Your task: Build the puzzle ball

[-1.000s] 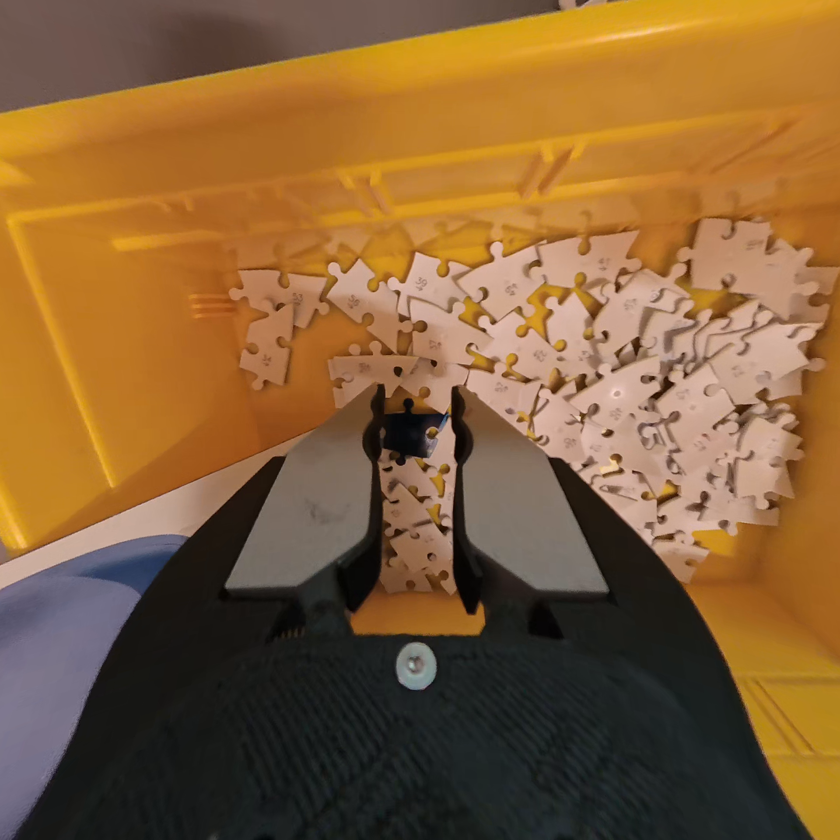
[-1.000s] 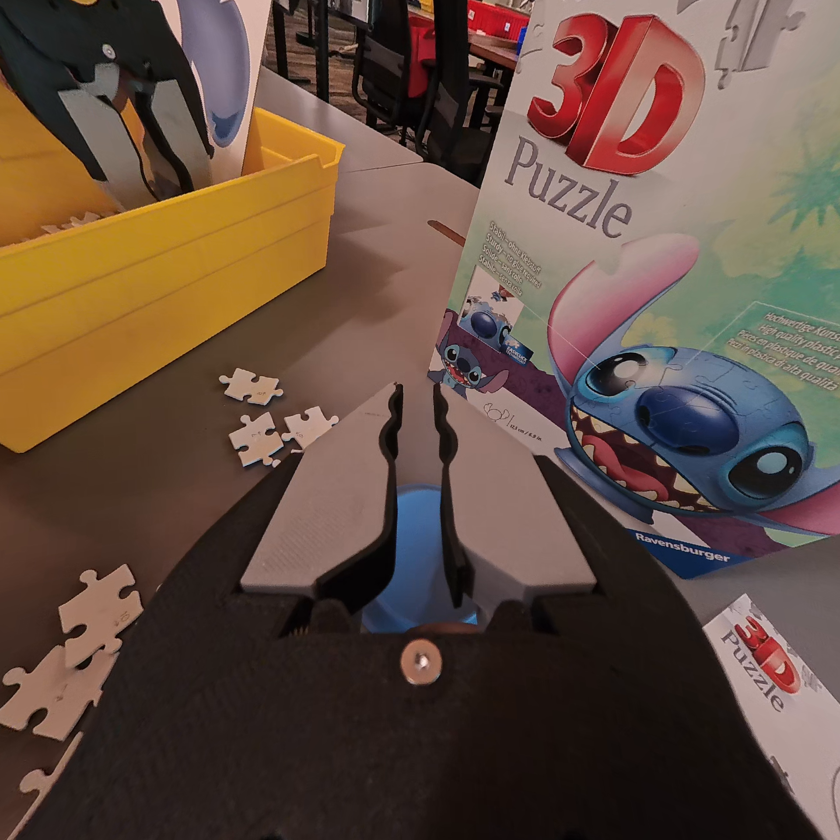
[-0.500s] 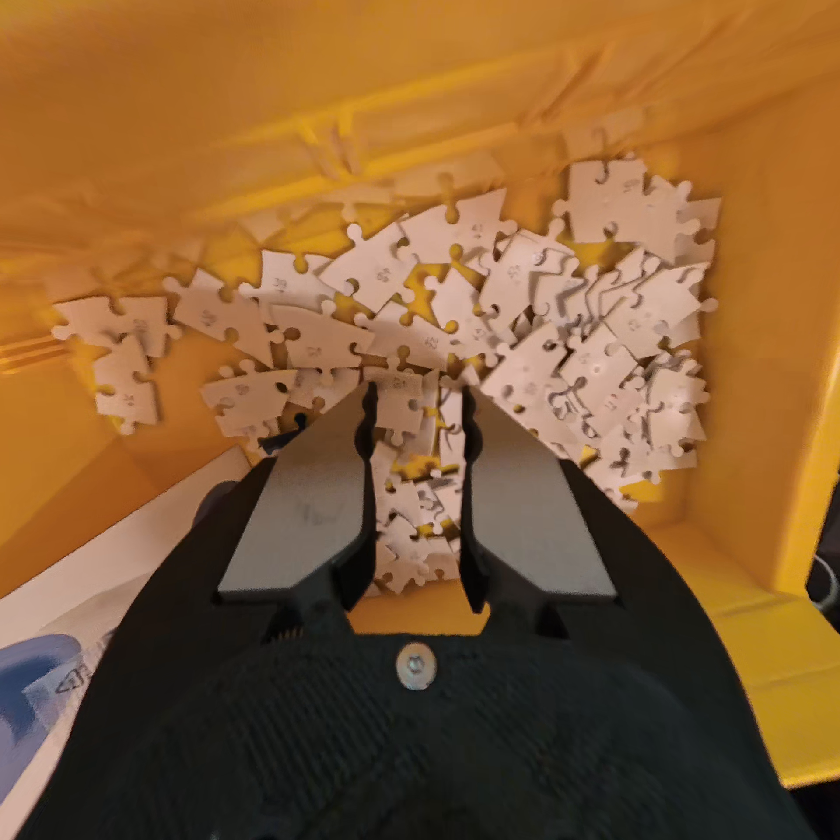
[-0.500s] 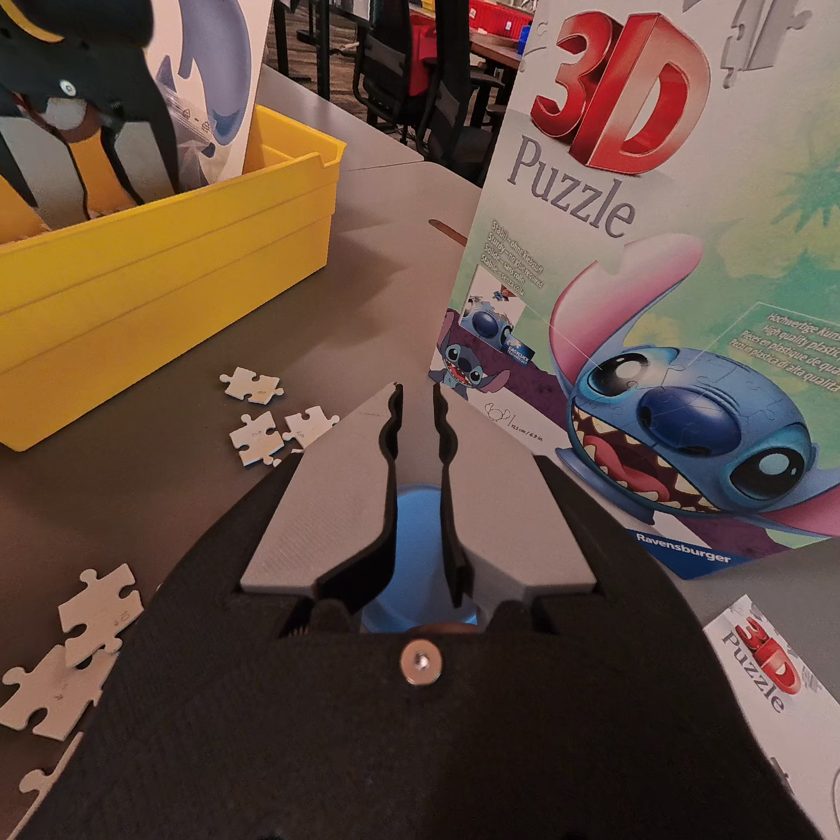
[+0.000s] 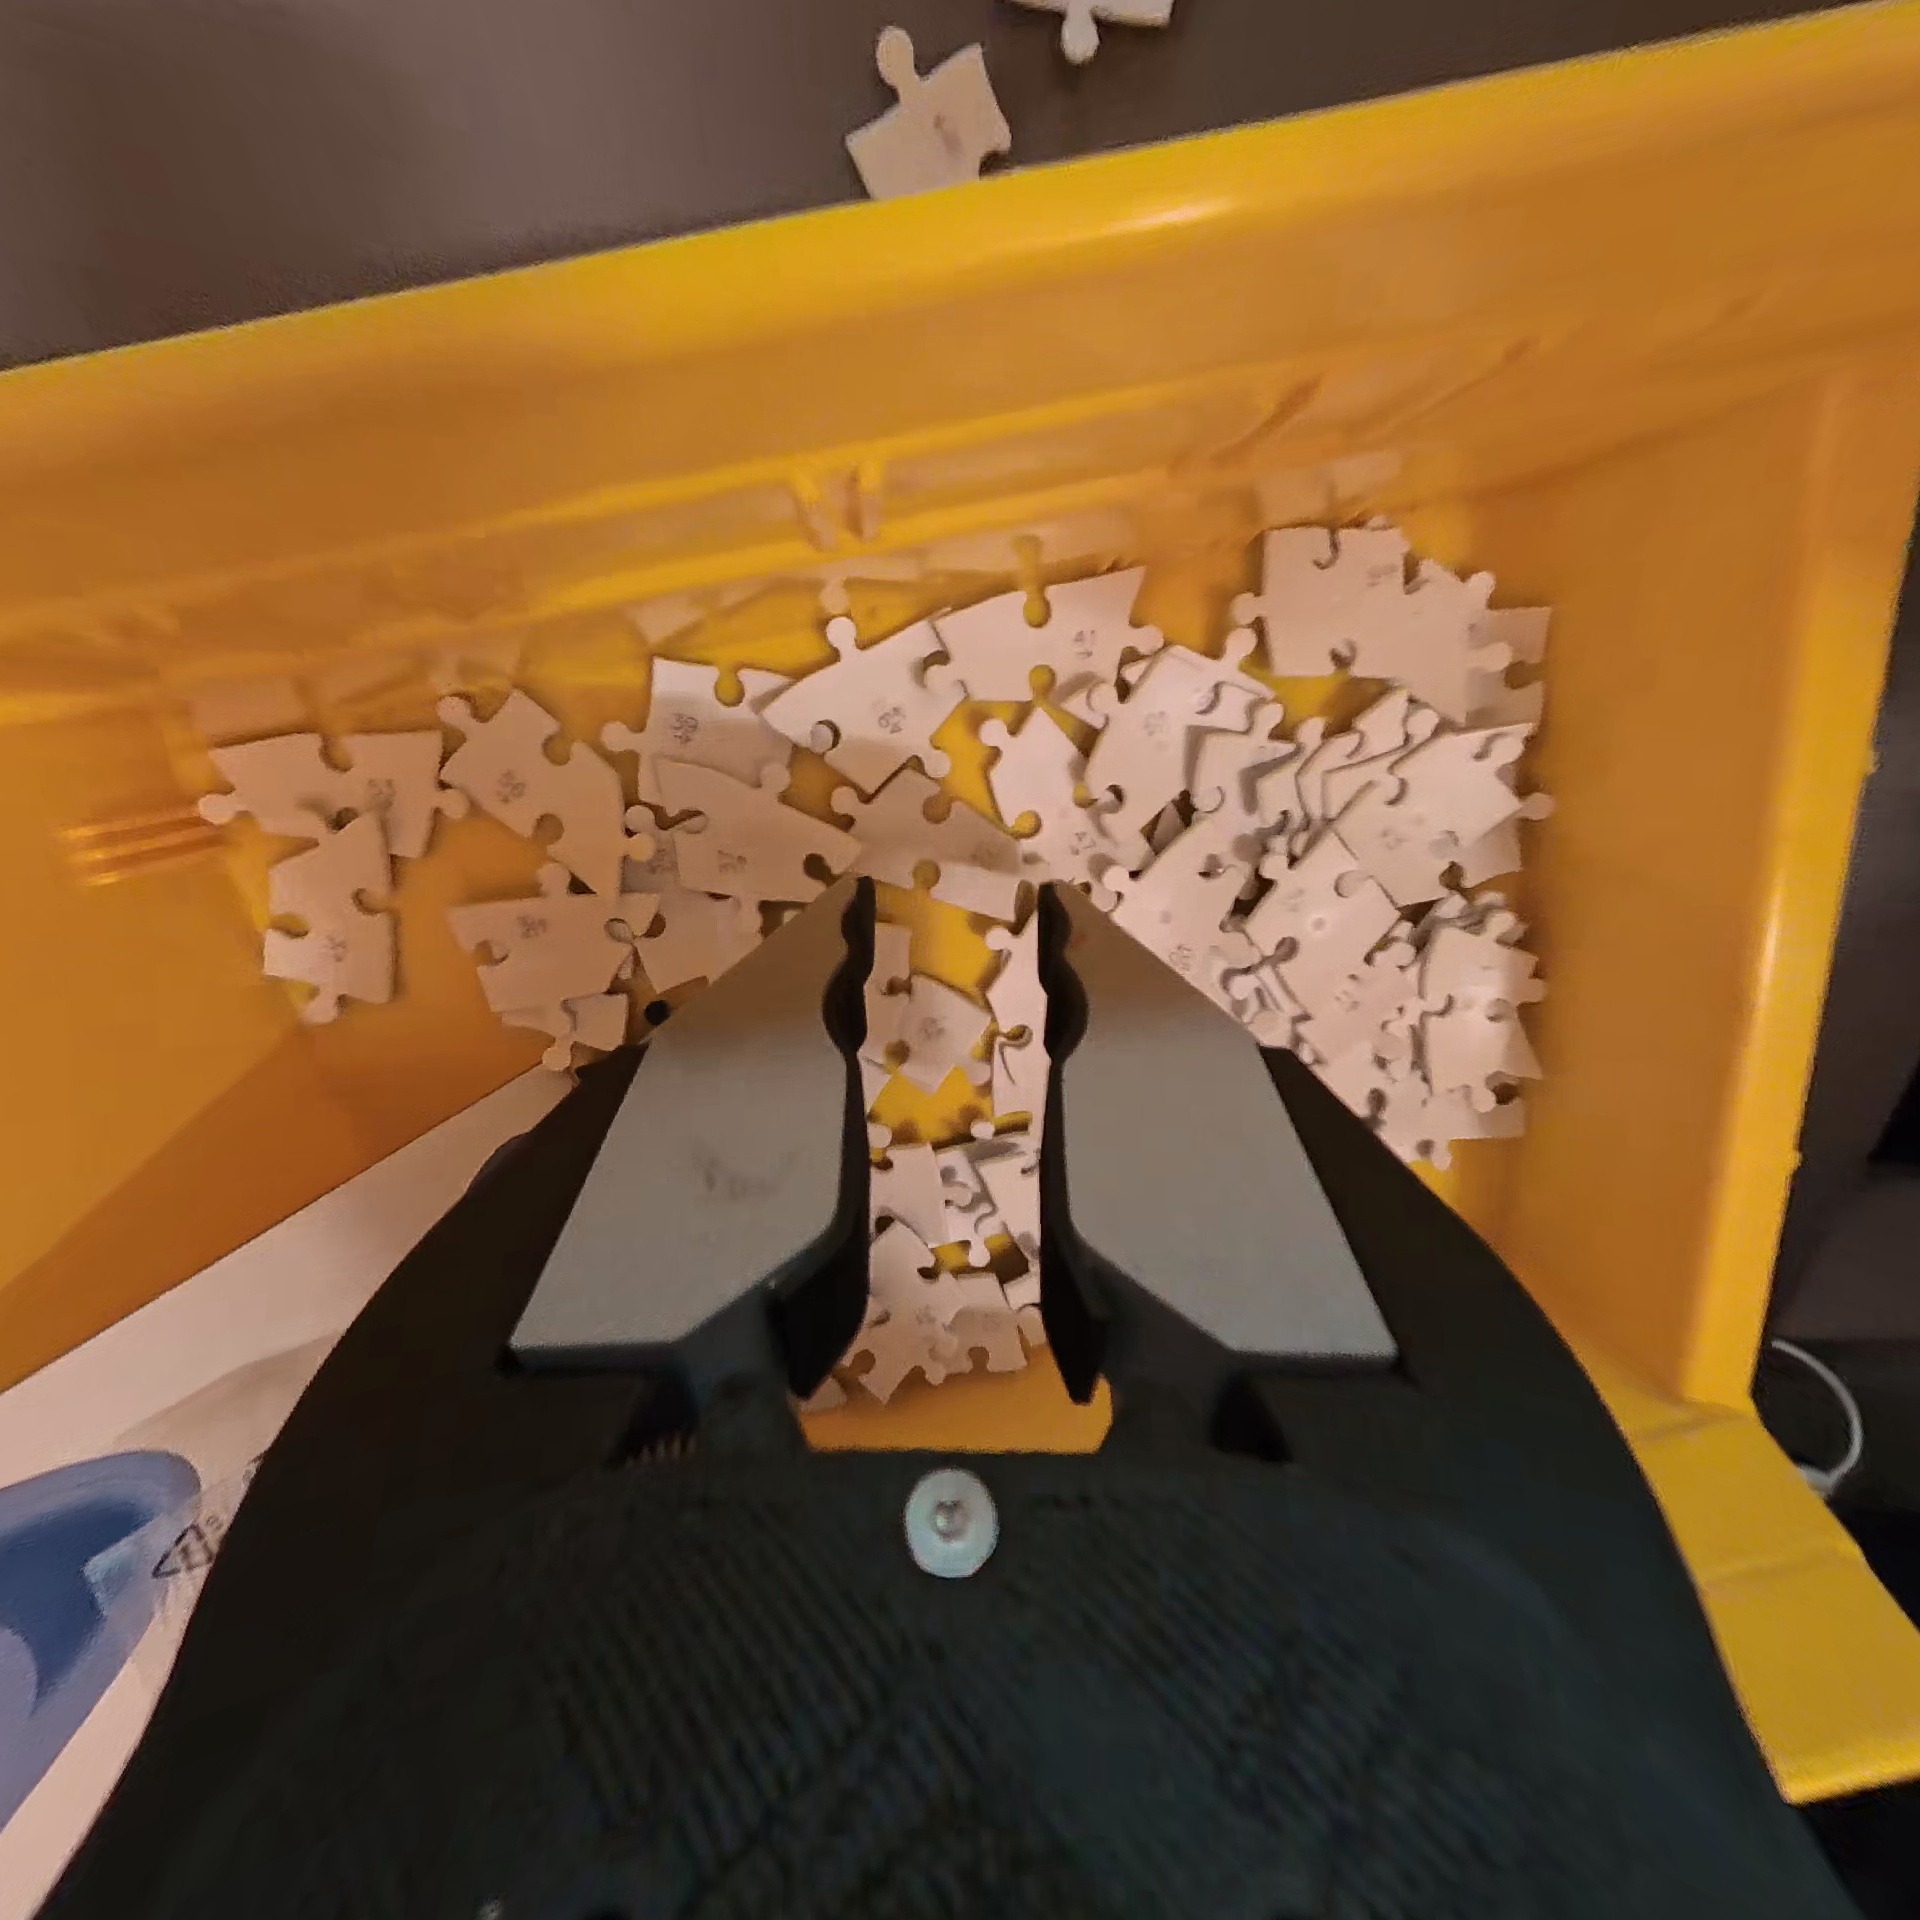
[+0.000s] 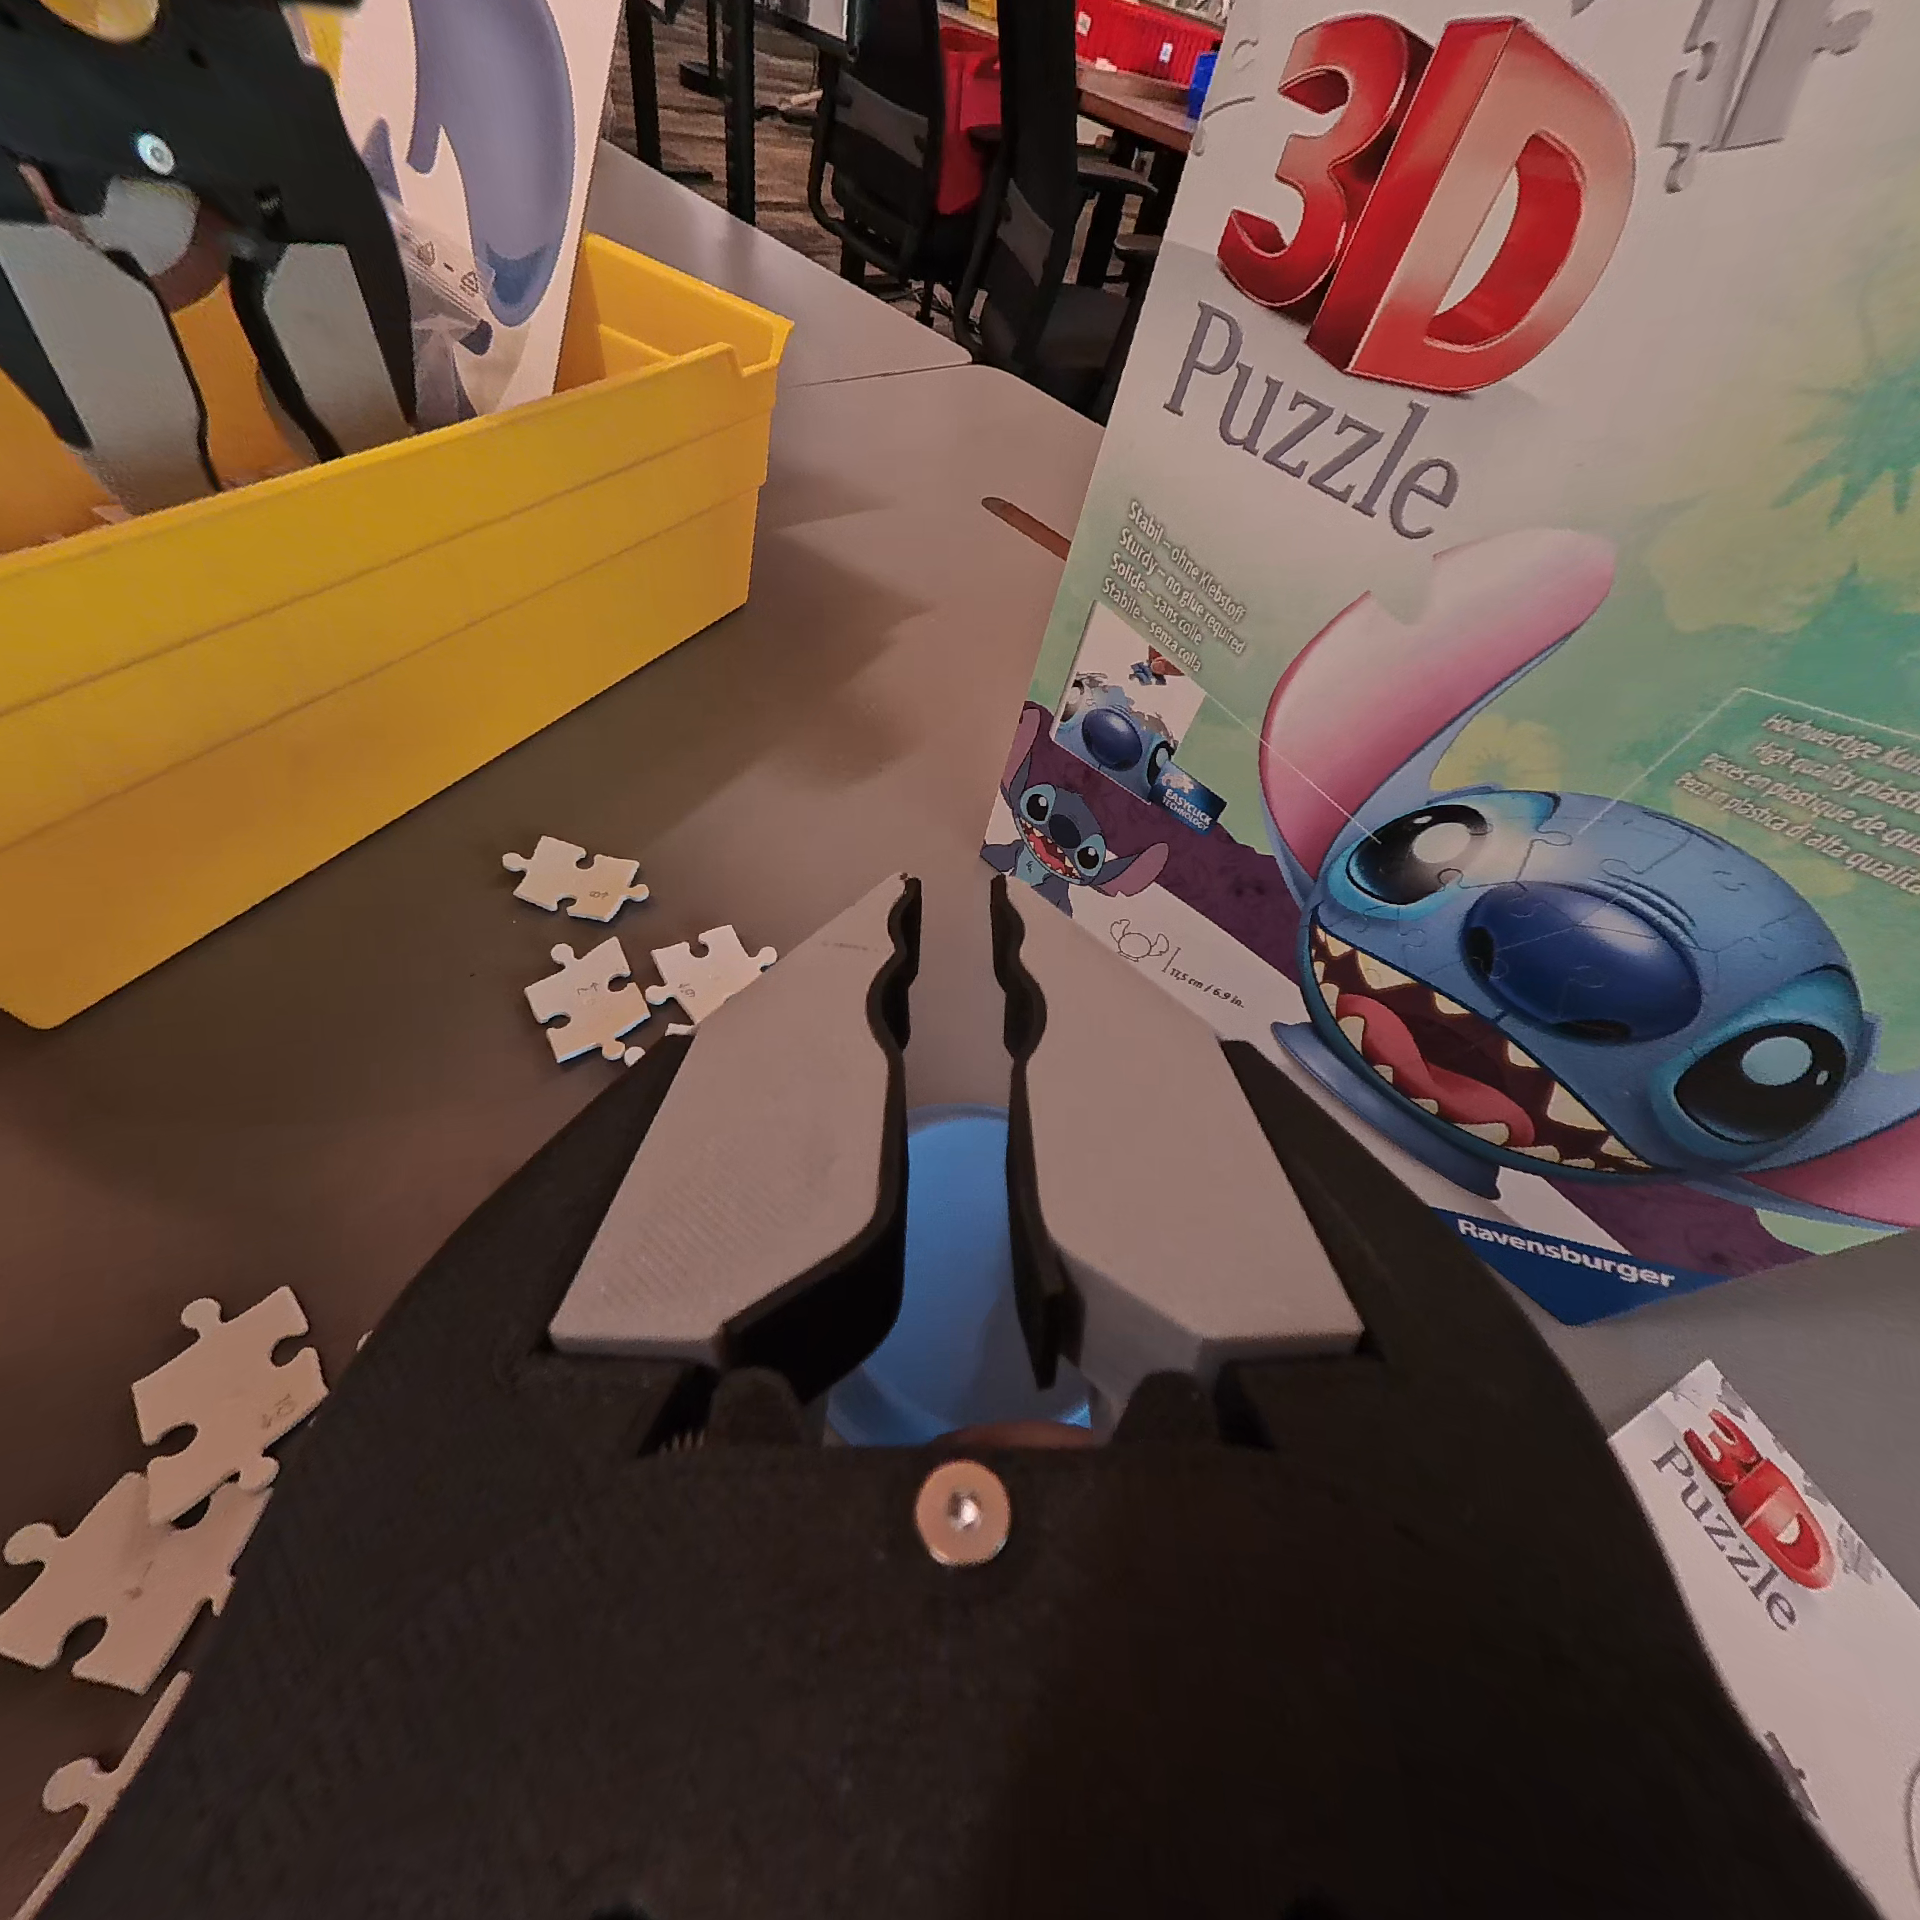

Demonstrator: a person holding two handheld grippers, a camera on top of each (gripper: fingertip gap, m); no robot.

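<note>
The left claw (image 5: 948,894) is hanging over the heap of puzzle pieces (image 5: 1039,831) inside the yellow bin (image 5: 935,395), its jaws standing apart with nothing between them. The pieces are lying white side up, piled loosely toward the bin's far wall and right end, many overlapping. A white sheet with a blue shape (image 5: 94,1538) is leaning in the bin's left end.

The right claw (image 6: 954,883) is pointing low across the bench (image 6: 883,644) toward the upright puzzle box (image 6: 1507,665). Its jaws are showing a narrow gap at the tips. A light blue object (image 6: 956,1247) is sitting between the fingers near their base, but whether the pads are pressing on it cannot be told.

As a judgement, the build is barely getting started. No ball or curved shell is showing in either view. Most pieces are sitting unsorted in the bin. A few loose pieces (image 6: 613,966) are lying on the bench just beside the bin, and more (image 6: 156,1507) are lying near the right claw's left side; at least two of those appear to be touching or joined, though that is hard to tell. A small leaflet (image 6: 1756,1527) is lying flat on the bench at the right. Nearly all the picking, matching and joining is remaining.
</note>
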